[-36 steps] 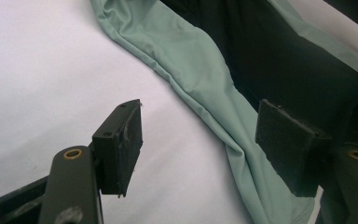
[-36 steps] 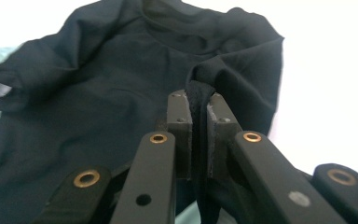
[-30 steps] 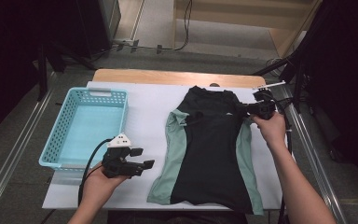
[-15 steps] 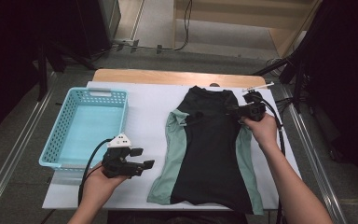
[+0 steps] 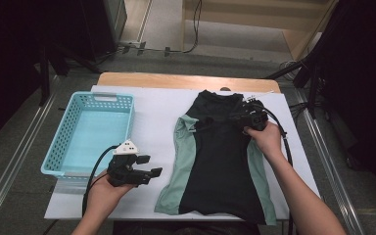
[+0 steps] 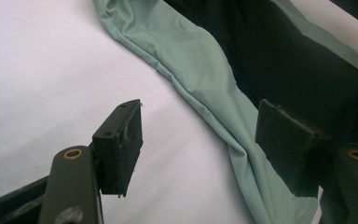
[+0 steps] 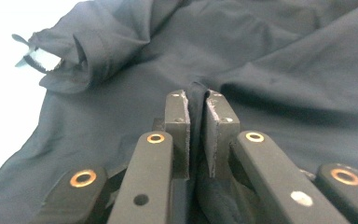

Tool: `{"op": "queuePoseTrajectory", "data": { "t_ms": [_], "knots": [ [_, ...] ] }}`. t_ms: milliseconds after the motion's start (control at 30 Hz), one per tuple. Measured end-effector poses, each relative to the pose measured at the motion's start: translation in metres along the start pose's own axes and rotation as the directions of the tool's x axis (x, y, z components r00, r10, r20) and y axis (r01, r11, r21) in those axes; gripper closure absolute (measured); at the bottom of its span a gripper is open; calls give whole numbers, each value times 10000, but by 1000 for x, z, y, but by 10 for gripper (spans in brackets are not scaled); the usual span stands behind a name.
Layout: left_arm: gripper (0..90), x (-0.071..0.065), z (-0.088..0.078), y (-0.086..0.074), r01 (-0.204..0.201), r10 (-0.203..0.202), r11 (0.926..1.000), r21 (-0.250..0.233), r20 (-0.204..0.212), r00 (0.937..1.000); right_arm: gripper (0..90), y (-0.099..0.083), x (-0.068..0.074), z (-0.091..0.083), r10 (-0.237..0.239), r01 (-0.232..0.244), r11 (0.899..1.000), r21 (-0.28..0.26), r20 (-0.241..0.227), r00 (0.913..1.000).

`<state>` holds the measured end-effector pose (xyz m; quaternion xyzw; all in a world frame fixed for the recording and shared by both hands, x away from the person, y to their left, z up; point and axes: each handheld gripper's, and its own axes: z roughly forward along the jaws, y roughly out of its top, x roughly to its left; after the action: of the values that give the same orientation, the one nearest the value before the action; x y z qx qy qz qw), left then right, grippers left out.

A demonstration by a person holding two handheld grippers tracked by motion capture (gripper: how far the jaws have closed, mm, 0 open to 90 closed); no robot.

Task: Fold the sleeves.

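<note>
In the high view, the shirt (image 5: 220, 161) had its upper right shoulder hidden beneath the right gripper (image 5: 240, 119) and hand; the bottom edge cut off both forearms, and the desk's (image 5: 156, 112) near edge lay partly hidden behind them

Bright, even overhead light; dim surroundings, pics slightly soft.

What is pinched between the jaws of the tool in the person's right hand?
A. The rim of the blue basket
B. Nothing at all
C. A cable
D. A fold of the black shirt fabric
D: in the right gripper view the right gripper has its jaws nearly closed with a ridge of the black shirt squeezed between the pads, far from the basket.
</note>
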<state>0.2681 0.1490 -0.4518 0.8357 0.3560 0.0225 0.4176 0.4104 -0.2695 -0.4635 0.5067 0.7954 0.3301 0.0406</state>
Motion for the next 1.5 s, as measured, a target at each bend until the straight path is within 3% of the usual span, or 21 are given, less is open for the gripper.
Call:
{"op": "queuePoseTrajectory", "data": {
  "t_ms": [133,300,567,767,1000,1500],
  "knots": [
    [326,1,-1,3,352,-350,9993,-138,98,9993,780,-1,5,6,-122,123,9996,248,-27,9999],
    [326,-3,1,7,165,-164,9998,-139,60,9998,753,1,13,-1,-270,265,9996,-104,-431,9987],
    [326,-8,9,13,-67,67,10000,-19,182,9998,657,1,19,-20,-726,698,9953,-668,-407,9965],
    [325,-8,15,18,-125,124,9999,39,279,9995,529,-4,16,-27,-935,907,9920,-876,-279,9952],
    [325,-8,23,25,-269,263,9995,145,398,9989,393,-13,7,-33,-669,644,9927,-1021,-212,9975],
    [324,-5,44,41,-395,374,9986,340,578,9976,293,-33,-9,-47,-645,628,9896,-1291,-95,9979]
  ]
}}
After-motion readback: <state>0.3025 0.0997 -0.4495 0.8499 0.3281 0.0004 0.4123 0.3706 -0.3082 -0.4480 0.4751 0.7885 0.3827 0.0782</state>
